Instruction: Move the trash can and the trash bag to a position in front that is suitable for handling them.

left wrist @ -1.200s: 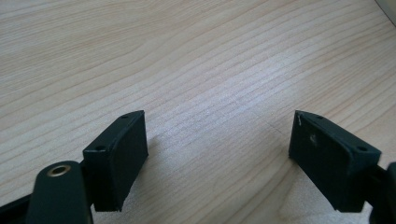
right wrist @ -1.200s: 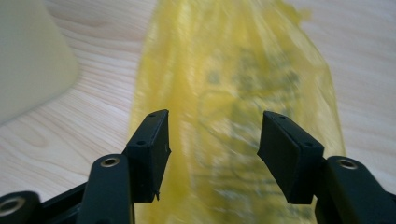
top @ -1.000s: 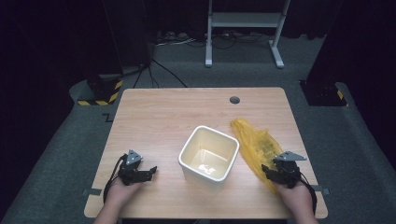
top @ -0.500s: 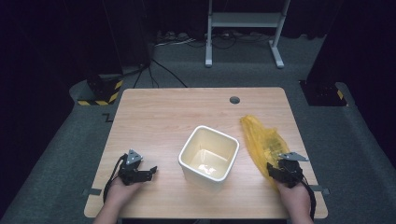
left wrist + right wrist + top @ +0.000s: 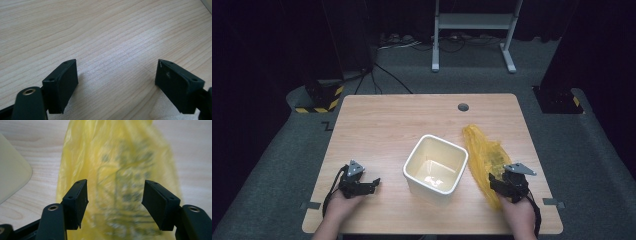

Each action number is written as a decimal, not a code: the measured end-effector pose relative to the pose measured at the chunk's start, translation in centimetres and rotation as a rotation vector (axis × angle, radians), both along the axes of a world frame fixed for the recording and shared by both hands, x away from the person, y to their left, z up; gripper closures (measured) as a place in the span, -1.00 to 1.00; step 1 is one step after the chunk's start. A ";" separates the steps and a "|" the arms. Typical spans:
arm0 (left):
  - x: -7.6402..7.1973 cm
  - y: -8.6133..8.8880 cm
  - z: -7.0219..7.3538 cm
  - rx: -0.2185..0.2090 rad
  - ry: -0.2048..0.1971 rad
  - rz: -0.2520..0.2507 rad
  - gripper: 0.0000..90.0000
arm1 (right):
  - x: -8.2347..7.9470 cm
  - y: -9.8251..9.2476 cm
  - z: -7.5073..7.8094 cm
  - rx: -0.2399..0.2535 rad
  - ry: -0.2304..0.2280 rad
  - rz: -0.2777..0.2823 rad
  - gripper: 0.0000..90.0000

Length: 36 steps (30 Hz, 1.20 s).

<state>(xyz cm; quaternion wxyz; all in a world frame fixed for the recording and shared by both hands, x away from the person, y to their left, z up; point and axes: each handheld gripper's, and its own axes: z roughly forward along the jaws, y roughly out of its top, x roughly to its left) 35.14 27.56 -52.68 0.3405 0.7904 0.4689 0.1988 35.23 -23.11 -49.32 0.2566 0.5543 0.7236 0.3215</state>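
Right tongs [image 5: 115, 202], jaws just opening, straddle the yellow bag [image 5: 117, 170] ungripped; pinch one film layer near the bin [image 5: 435, 169]. Left tongs [image 5: 116, 82] gape, empty.

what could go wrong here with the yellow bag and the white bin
The right hand-held gripper has just been opening and its jaws stand apart over the yellow bag, not pinching it, so a closing grasp may catch only a thin fold of film and slip off. The bag lies flat and crumpled on the table beside the white bin; dragging it could nudge or tip the bin. The left hand-held gripper is open, apart from the bin, so nothing steadies it.
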 end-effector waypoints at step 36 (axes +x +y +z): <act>0.3 -0.2 0.2 0.011 0.014 0.001 -0.61 | -0.5 -2.3 -2.1 -0.019 0.097 -0.126 -0.20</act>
